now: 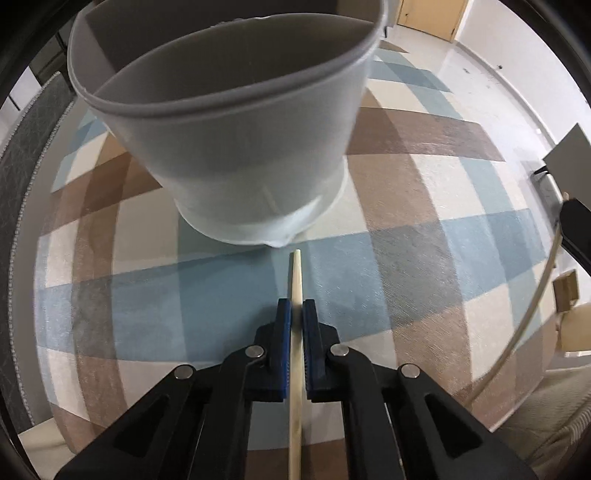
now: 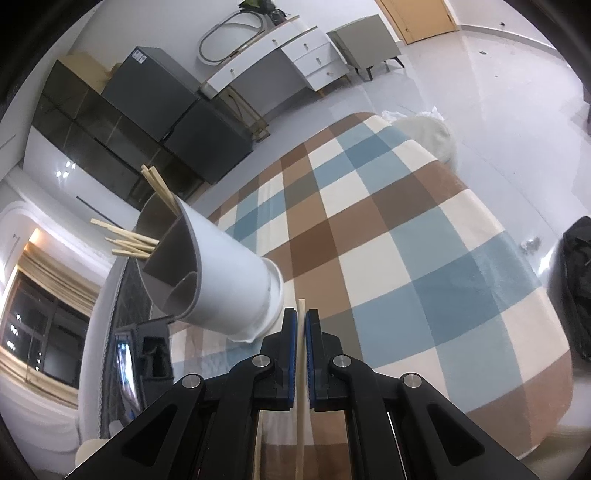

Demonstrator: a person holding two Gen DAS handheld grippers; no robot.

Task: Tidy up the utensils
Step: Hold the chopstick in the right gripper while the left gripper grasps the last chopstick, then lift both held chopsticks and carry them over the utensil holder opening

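Chopstick is seen clamped between the blue pads of the left tool, jaws closed tight on the pale wooden shaft. Its tip is pointed toward 12 o'clock and ends just short of the foot of the white holder; contact between the two cannot be made out. The holder is stood on the checked cloth directly ahead, its grey rim wide open to the lens, and a grey partition is noted inside.

A second chopstick is gripped in the right tool in like manner, blue pads pressed on either side, the stick run lengthwise between the jaws with its end at 12 o'clock. From this view the holder is found at 10 o'clock, just beside the tool tips, and appears tilted by the lens. Divided compartments are shown, and bundled chopsticks are seen protruding from the far compartments toward 9 and 11 o'clock.

Brown, blue and cream squares of the cloth are spread from 12 to 4 o'clock. Beyond it, dark cabinets are noted at 10 o'clock, a white drawer unit at 12, and a wooden door at 1 o'clock.
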